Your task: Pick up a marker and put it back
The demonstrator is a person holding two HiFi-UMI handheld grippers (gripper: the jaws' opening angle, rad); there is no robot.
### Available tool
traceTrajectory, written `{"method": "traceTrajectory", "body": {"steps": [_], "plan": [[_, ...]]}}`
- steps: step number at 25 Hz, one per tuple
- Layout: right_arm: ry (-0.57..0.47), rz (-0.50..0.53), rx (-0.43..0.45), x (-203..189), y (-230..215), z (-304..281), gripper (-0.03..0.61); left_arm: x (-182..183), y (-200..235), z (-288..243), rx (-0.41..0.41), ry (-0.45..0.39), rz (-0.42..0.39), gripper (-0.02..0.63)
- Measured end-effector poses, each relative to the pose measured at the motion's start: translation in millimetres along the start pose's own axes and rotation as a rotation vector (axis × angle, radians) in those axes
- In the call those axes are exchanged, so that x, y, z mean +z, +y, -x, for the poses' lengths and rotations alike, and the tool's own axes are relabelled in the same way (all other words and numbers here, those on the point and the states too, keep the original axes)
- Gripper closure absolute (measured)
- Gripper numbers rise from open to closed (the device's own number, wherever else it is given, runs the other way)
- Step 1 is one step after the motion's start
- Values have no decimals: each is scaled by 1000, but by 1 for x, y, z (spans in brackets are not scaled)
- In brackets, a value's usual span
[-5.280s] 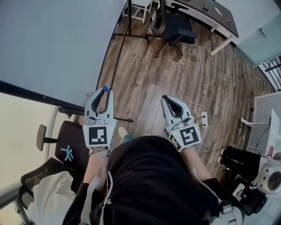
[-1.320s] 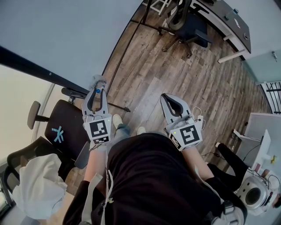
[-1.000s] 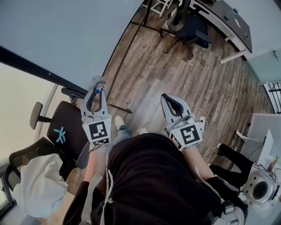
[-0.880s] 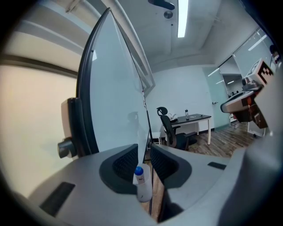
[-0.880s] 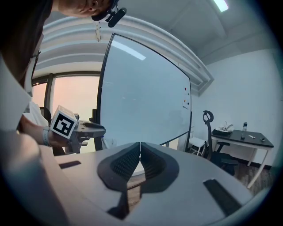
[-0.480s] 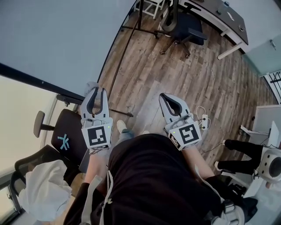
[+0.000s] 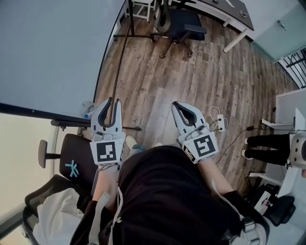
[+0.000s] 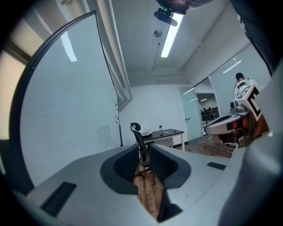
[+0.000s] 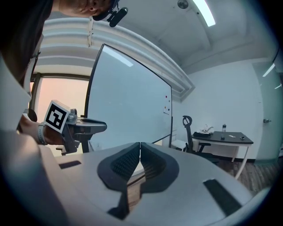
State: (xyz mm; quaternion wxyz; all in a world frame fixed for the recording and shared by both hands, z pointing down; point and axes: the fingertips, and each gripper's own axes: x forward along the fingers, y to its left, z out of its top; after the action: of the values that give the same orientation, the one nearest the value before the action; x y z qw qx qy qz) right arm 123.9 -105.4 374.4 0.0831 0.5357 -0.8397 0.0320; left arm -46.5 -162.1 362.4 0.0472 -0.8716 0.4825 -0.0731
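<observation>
A small blue-capped marker (image 7: pixel 86 115) lies at the whiteboard's (image 7: pixel 48 48) lower ledge, beside a pale eraser-like lump (image 7: pixel 87 105). My left gripper (image 7: pixel 114 101) hangs just right of them, a little apart. It is open by a narrow gap and empty; the floor and a chair show between its jaws in the left gripper view (image 8: pixel 143 154). My right gripper (image 7: pixel 177 104) is held over the wooden floor with its tips meeting (image 9: pixel 139 144) and nothing in them. The left gripper (image 9: pixel 84 126) also shows in the right gripper view, in front of the whiteboard.
An office chair (image 7: pixel 179 24) and a dark desk (image 7: pixel 229 9) stand at the far end of the room. A black chair (image 7: pixel 71 162) with a white cloth (image 7: pixel 52 215) sits at lower left. A power strip with cables (image 7: pixel 217 122) and someone's legs (image 7: pixel 267 141) are at right.
The left gripper earlier held a blue-capped marker at the board's ledge. It has let go and drawn back a little; the marker now lies at the ledge. The right gripper stayed shut.
</observation>
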Motion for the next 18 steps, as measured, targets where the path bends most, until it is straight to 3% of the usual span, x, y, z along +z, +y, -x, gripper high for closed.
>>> {"method": "traceTrajectory", "body": {"steps": [7,18], "plan": [[3,-15,-105,0,-20,28,563,15,-39,-19,-149,-39,-1,534],[8,-42,-241,-11,-42,66,563,15,-91,-35,-319,-33,-24,537]]}}
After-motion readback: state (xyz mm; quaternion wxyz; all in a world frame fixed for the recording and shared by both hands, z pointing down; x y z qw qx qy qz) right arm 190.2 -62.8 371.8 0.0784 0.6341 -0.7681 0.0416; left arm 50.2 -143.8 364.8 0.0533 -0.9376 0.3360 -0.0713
